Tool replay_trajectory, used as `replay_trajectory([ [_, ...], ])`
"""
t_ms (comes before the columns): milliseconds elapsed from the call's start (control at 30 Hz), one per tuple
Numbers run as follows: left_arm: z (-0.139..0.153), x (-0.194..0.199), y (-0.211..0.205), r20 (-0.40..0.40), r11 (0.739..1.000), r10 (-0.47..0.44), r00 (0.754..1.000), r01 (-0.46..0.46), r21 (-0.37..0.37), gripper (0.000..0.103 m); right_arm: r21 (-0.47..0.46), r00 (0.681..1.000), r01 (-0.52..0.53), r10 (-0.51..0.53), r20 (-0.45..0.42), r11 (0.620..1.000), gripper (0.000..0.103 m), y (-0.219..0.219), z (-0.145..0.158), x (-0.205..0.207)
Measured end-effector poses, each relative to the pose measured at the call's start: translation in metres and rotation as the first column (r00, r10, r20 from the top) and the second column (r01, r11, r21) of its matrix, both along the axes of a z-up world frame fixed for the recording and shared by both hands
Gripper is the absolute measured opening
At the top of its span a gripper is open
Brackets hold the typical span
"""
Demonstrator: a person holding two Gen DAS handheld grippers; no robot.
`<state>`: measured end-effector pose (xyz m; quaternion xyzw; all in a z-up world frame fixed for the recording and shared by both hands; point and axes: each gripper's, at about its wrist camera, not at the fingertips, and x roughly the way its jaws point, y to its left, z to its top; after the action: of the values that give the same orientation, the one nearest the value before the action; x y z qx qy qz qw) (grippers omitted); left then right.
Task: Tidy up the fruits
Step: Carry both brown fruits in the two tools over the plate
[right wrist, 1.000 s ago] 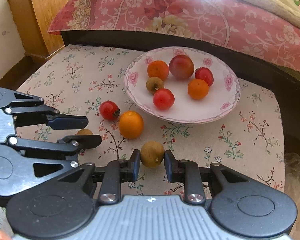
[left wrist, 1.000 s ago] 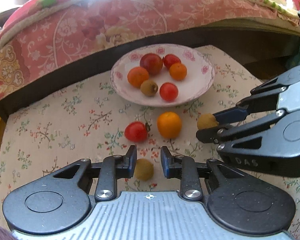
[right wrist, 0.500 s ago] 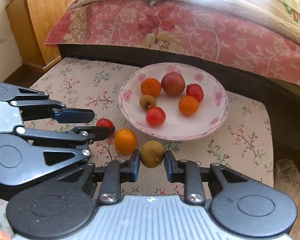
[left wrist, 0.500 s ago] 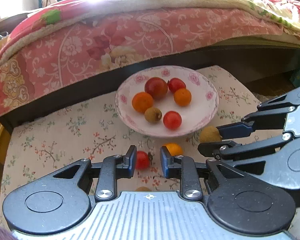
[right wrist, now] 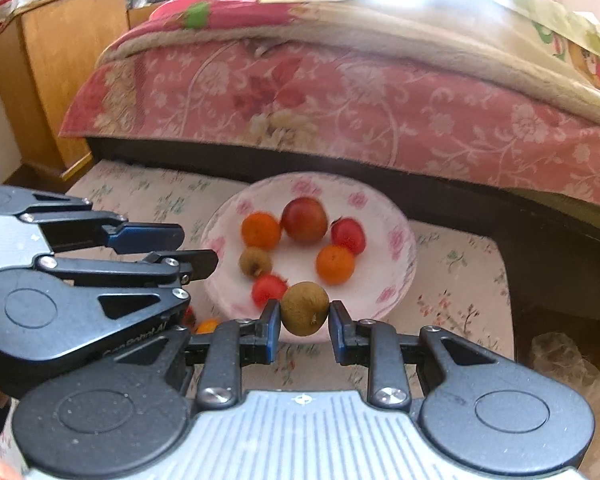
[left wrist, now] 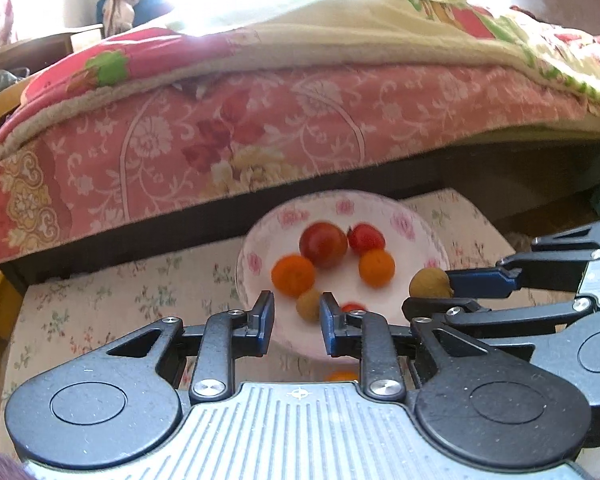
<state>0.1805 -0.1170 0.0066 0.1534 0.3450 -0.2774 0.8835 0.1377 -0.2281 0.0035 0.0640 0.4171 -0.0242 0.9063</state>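
The right claw (right wrist: pixel 305 316) is clamping a round, brownish-green, rough-skinned fruit (right wrist: pixel 304 308) between its two blue-tipped pads. It is holding the fruit in the air over the near rim of the shallow white plate with pink flowers (right wrist: pixel 404 240).

In the left wrist view the same fruit (left wrist: pixel 428 282) is showing at the plate's right edge (left wrist: pixel 340 200), pinched in the right claw (left wrist: pixel 432 292). The left claw (left wrist: pixel 296 312) is hanging above the plate's near-left rim. Its pads are drawn in to a narrow gap and are gripping nothing. The small brown fruit (left wrist: pixel 309 304) seen through that gap is lying on the plate behind it. From the right wrist view the left claw (right wrist: pixel 196 246) is appearing side-on at the plate's left edge, with nothing between its pads.

Six fruits are resting on the plate:
- A dark red round fruit (right wrist: pixel 304 220) is sitting at the far side.
- An orange citrus fruit (right wrist: pixel 261 230) is lying just left of it.
- A red tomato (right wrist: pixel 348 236) is lying just right of it.
- A second orange citrus fruit (right wrist: pixel 335 264) is lying nearer the middle.
- The small brown fruit (right wrist: pixel 255 261) is lying on the left side.
- A second red tomato (right wrist: pixel 269 290) is lying by the near rim.

Off the plate, near its lower-left rim, a third orange citrus fruit (right wrist: pixel 207 325) is lying on the table covered in cream floral cloth (right wrist: pixel 452 280). It is mostly hidden by the left claw. Beyond the plate, a bed with a pink floral quilt (right wrist: pixel 340 100) is running across the background.
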Motion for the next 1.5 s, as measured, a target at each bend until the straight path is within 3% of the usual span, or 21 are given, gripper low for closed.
replay_trajectory([
  [400,-0.007,0.026,-0.023,-0.013,0.999,-0.009,1.0,0.008,-0.031,0.029,0.021,0.999,0.042,-0.042,0.007,0.999,0.03,-0.028,-0.007,0.027],
  [700,-0.01,0.016,0.002,-0.037,0.999,-0.03,0.999,0.028,-0.028,0.034,0.014,1.0,0.018,-0.018,0.0,1.0,0.03,-0.03,-0.014,0.02],
  [933,-0.014,-0.026,0.043,-0.132,0.998,-0.009,0.991,0.017,0.059,0.037,0.006,1.0,-0.031,0.031,-0.006,1.0,0.03,-0.019,-0.013,0.01],
  [1200,-0.052,-0.035,0.04,-0.184,0.99,0.002,0.983,0.025,0.14,0.036,0.006,0.998,-0.053,0.053,0.016,0.999,0.03,-0.008,-0.005,0.007],
  [1500,-0.034,-0.028,0.032,-0.154,0.996,-0.004,0.988,0.017,0.083,0.032,0.032,1.0,-0.012,0.013,-0.005,0.999,0.03,-0.023,-0.012,0.01],
])
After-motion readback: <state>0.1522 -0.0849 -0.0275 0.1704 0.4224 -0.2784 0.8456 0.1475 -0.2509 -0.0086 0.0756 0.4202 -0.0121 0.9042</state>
